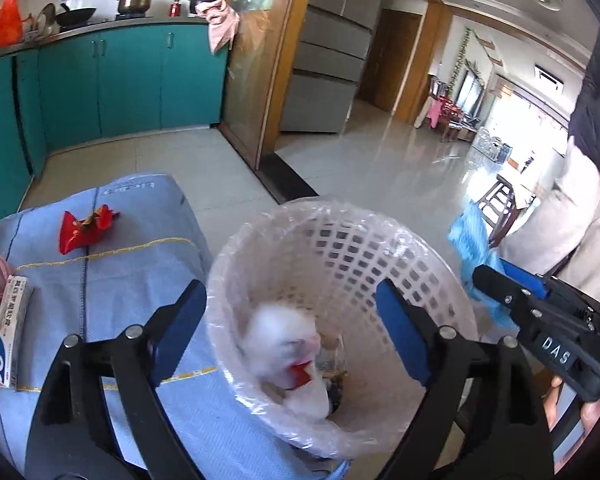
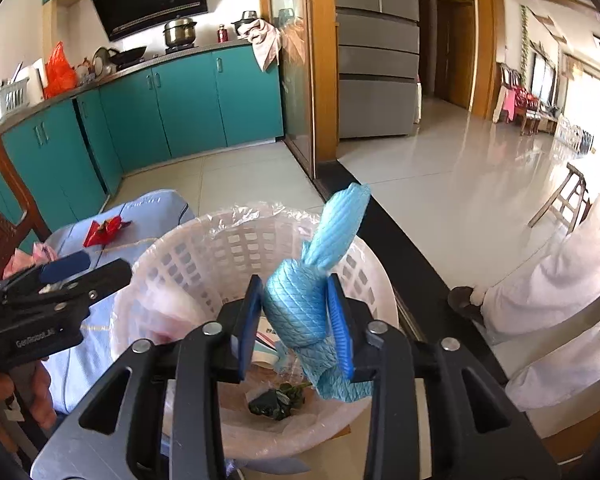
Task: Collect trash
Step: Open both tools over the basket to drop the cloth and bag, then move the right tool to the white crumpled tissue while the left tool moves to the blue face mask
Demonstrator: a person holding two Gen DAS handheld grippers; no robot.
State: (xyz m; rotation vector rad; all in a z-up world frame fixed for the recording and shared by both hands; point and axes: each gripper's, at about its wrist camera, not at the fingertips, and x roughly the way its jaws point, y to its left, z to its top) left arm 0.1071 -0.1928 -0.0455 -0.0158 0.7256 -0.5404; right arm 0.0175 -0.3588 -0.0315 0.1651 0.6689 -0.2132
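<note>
Over the bin (image 2: 236, 240), right gripper (image 2: 296, 316) jaws clench blue cloth (image 2: 300, 304); left gripper (image 1: 292, 320) jaws spread, empty. Next: release cloth.

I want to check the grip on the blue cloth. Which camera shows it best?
The right wrist view: the blue cloth fills the centre, pinched between the right claw pads above the basket. The left wrist view shows only a blurred part of it at the right edge, beyond that claw's tip.
</note>
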